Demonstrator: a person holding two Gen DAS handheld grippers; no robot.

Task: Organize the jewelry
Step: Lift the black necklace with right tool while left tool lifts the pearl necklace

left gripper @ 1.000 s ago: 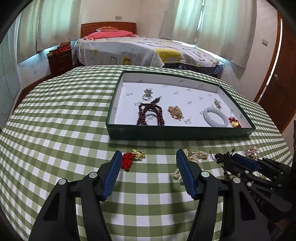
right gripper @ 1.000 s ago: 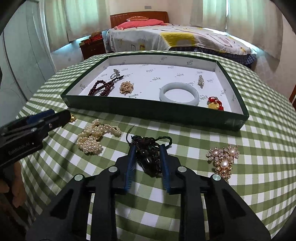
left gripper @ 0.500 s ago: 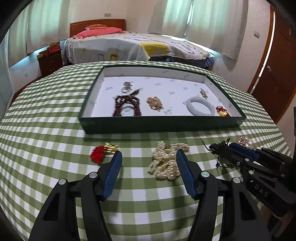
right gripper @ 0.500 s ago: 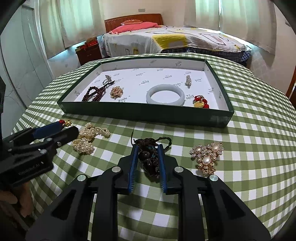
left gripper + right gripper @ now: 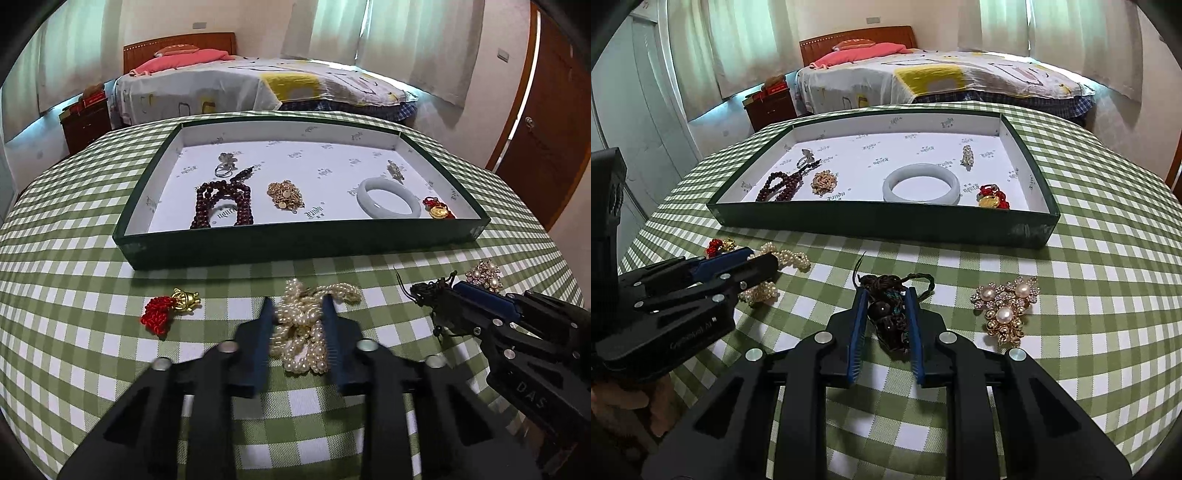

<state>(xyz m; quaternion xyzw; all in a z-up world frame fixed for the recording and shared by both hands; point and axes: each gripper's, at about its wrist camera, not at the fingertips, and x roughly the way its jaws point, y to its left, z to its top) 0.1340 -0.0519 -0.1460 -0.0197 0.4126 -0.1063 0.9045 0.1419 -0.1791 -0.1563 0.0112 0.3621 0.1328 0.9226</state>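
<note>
A green tray (image 5: 303, 240) with a white floor holds a dark red bead string (image 5: 221, 203), a gold chain, a white bangle (image 5: 388, 197) and small pieces. My left gripper (image 5: 299, 306) is closed around a heap of pearl necklace (image 5: 306, 328) on the checked cloth; in the right wrist view the gripper (image 5: 753, 262) lies over the pearls (image 5: 790, 258). My right gripper (image 5: 886, 299) is shut on a dark beaded cord bracelet (image 5: 890, 317), also seen in the left wrist view (image 5: 432, 291).
A red tassel with a gold charm (image 5: 166, 310) lies left of the pearls. A gold and pearl brooch (image 5: 1006, 306) lies right of the right gripper. A bed (image 5: 258, 85) and a wooden door (image 5: 546, 129) stand beyond the round table.
My left gripper has moved right from the red tassel to the pearl heap and closed its jaws on it. My right gripper has stayed shut on the dark bracelet.
</note>
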